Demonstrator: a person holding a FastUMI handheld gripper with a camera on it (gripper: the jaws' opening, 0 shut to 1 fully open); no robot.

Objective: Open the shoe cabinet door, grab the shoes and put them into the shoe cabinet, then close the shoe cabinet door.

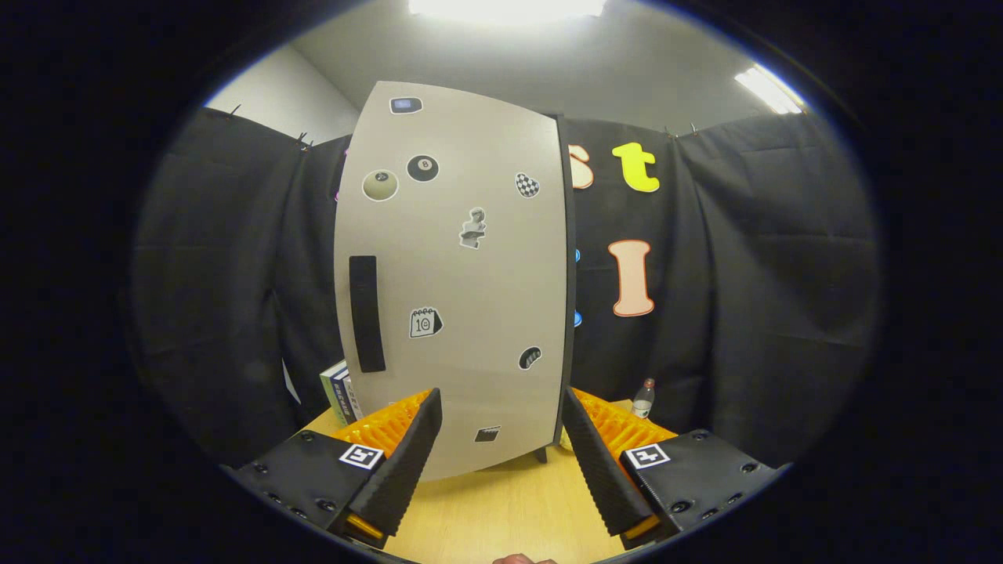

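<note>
A: Where does the shoe cabinet (458, 274) stand?

B: Upright on the wooden surface (501, 509), straight ahead of the claw (501, 439); its pale door (470, 313) is closed and faces the camera; a dark vertical handle (367, 313) sits near the door's left edge, and small stickers are scattered over the panel, among them a black ball (423, 168) and a pale ball (380, 186) near the top.

A: And the claw?

B: Released; its two fingers (407, 462) are spread wide apart with bare wood between them; they grasp nothing; the lower part of the door shows in the gap beyond them, and I cannot tell whether the tips touch it.

A: Anything else about?

B: Some books (338, 392) stand left of the cabinet, low down by its corner; a small clear bottle (642, 399) stands to the right, farther back, against the black cloth; a ceiling light (505, 6) glares overhead; a sliver of the person's hand (521, 559) shows at the nearest edge of the wood.
</note>
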